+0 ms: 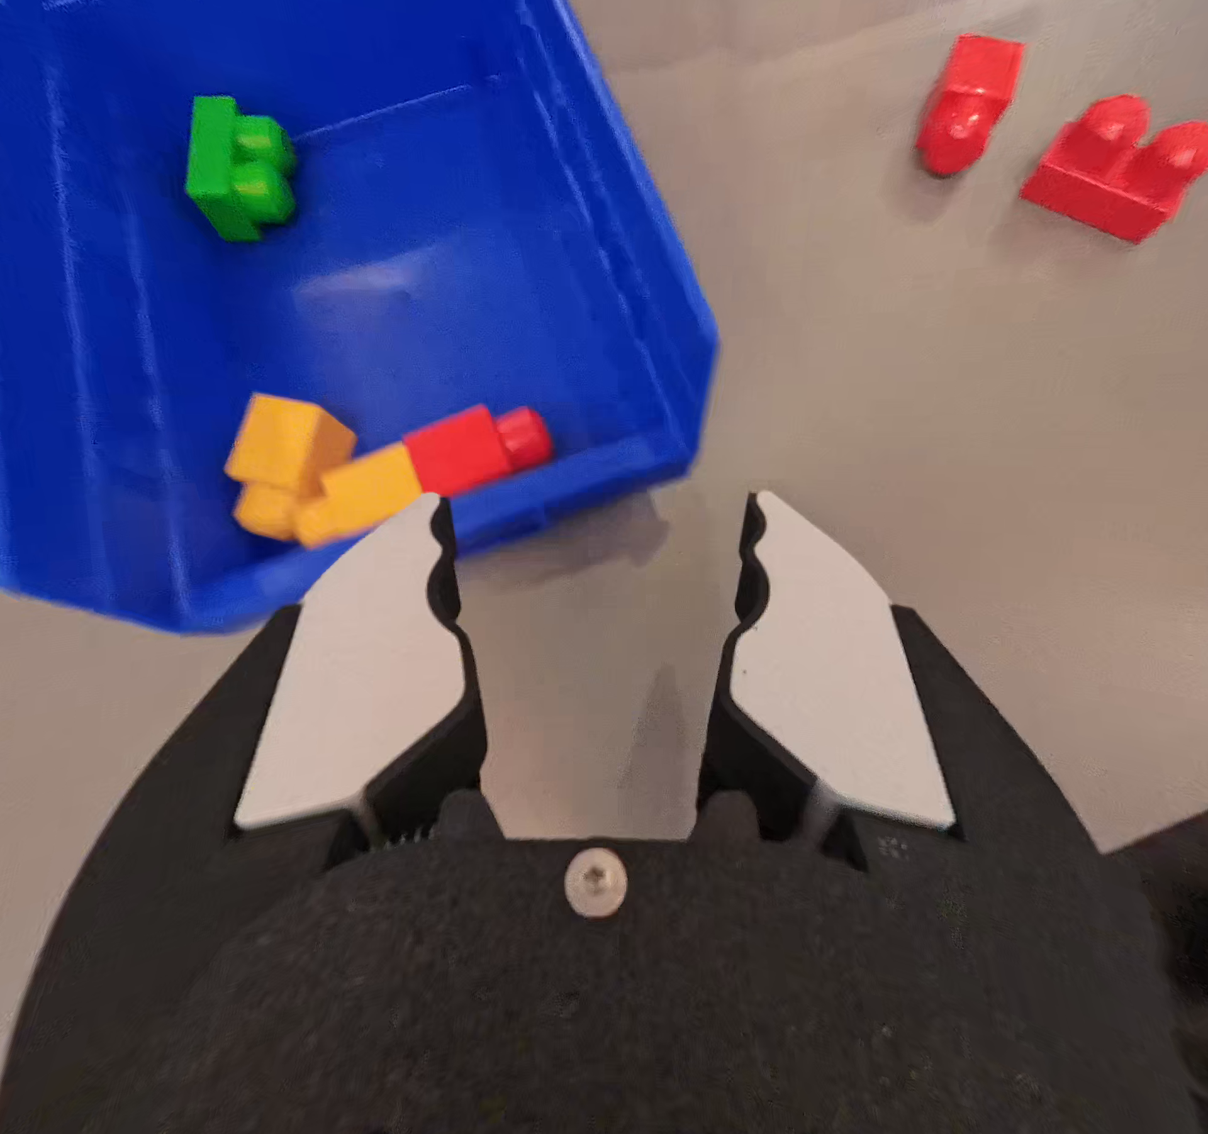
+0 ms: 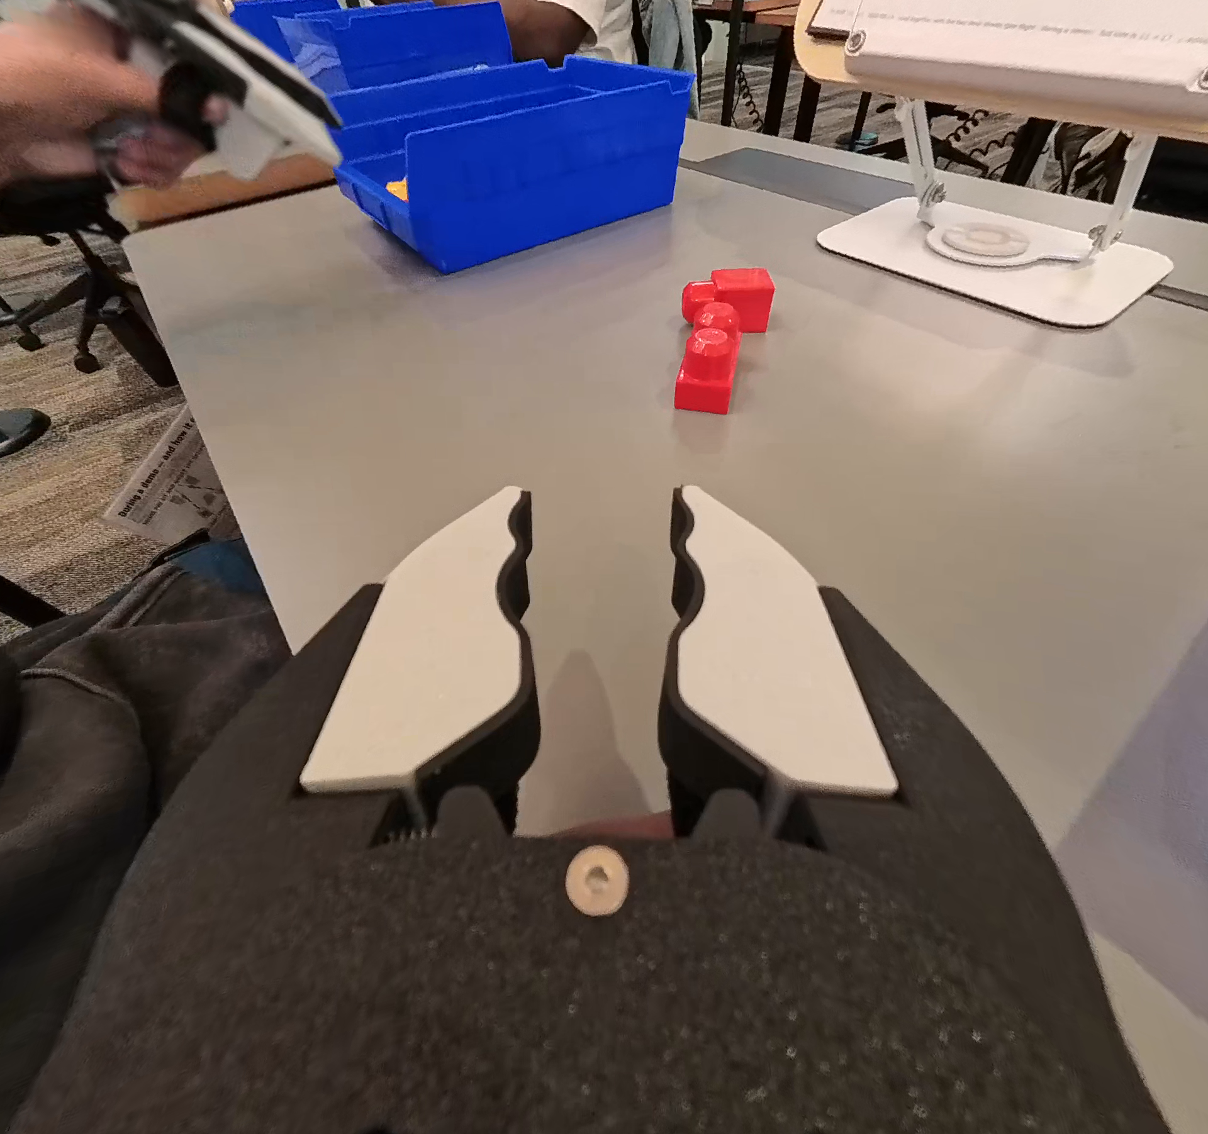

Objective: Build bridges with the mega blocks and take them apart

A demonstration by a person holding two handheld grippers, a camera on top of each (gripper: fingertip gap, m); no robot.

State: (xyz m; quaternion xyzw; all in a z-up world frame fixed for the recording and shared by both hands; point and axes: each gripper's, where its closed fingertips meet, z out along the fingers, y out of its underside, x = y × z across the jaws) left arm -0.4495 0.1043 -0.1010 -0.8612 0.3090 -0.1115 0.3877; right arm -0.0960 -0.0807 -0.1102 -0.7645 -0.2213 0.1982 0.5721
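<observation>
Both hand-held grippers, left (image 1: 595,501) and right (image 2: 601,491), gape empty, red blocks (image 2: 716,338) well ahead.

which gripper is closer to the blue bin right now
Left. The left gripper hovers open just above the near rim of the blue bin, fingers empty. The right gripper sits well back over the bare grey table, with the bin far ahead.

grey table (image 2: 915,514), patterned carpet (image 2: 59,331), office chair (image 2: 85,292)
</observation>
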